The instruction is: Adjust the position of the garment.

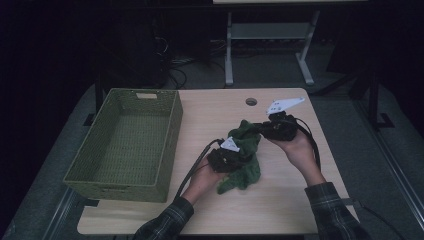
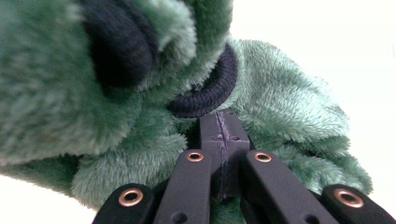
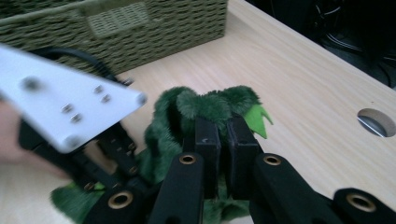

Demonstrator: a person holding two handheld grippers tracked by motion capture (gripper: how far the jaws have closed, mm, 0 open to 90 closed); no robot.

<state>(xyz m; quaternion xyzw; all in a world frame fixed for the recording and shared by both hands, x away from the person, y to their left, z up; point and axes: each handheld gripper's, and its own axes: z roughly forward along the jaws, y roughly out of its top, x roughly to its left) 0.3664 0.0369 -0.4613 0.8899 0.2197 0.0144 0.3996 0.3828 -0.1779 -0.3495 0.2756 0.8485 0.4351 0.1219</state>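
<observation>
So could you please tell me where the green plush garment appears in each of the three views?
High view: plush garment lies mid-table, between both grippers.
Left gripper view: it covers most of the picture, just past the fingers.
Right gripper view: lower centre, pinched in the fingers.
Shared landmark: the basket, left of it from above, top left in the right gripper view.

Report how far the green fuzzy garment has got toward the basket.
Done: both grippers have hold of the green fuzzy garment; the left gripper is shut on it by its dark cuff, the right gripper on its upper end. In hand: it is bunched on the table between them. Left: the green woven basket beside it has nothing in it, if that's where it goes.
</observation>
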